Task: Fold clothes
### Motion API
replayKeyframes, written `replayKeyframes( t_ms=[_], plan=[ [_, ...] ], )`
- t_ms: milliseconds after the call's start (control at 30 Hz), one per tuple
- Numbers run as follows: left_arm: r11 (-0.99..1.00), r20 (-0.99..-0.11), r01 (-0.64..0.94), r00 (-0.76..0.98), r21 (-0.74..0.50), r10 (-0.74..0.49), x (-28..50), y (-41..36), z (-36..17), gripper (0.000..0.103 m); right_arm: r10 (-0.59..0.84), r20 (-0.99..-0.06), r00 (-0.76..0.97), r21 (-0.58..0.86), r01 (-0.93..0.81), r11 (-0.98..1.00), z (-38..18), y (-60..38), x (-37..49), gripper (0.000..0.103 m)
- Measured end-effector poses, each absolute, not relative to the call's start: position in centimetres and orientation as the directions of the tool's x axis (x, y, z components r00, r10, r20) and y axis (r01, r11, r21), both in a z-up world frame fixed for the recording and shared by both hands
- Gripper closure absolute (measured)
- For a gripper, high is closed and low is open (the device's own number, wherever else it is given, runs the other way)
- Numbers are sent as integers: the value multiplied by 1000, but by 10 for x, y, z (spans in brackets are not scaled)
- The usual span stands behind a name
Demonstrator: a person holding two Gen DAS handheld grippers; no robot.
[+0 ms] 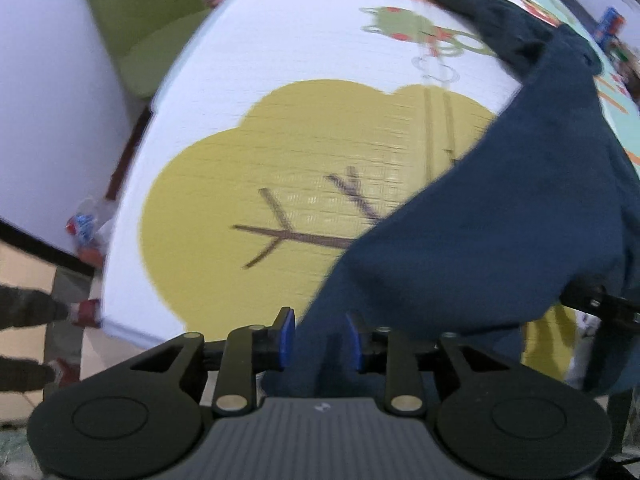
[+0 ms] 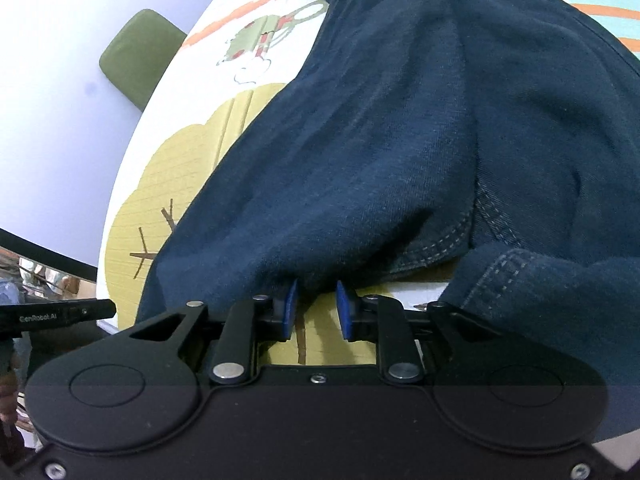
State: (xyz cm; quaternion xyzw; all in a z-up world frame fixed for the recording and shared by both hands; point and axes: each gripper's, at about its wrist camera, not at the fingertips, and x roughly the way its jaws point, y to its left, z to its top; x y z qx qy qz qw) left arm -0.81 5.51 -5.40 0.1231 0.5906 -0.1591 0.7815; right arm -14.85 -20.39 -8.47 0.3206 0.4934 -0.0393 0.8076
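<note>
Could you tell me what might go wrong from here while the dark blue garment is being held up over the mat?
1. The right gripper catches only a small bunch at the edge of the garment, so the cloth could slip out.
2. Part of the garment hangs off the near edge of the mat by the left gripper, so it might slide to the floor.

garment (image 2: 400, 140): navy; mat (image 1: 320, 60): white, yellow-green tree print; chair (image 1: 140, 28): green

Right gripper (image 2: 316, 308) jaws sit slightly apart, dark navy cotton garment (image 2: 400, 140) bunched right at the tips.
</note>
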Motion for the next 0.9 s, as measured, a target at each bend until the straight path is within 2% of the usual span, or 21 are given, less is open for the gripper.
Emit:
replayKeyframes(
  t_ms=[300, 667, 900],
  plan=[
    [875, -949, 483, 258, -36, -181, 2, 15, -62, 54, 224, -834, 504, 451, 391, 802, -87, -197, -141, 72],
    [844, -953, 529, 203, -88, -227, 30, -22, -85, 54, 182, -831, 526, 441, 422, 792, -80, -200, -159, 71],
    [833, -956, 548, 198, -76, -218, 40, -36, -95, 51, 144, -832, 536, 438, 476, 763, -78, -208, -175, 71]
  ],
)
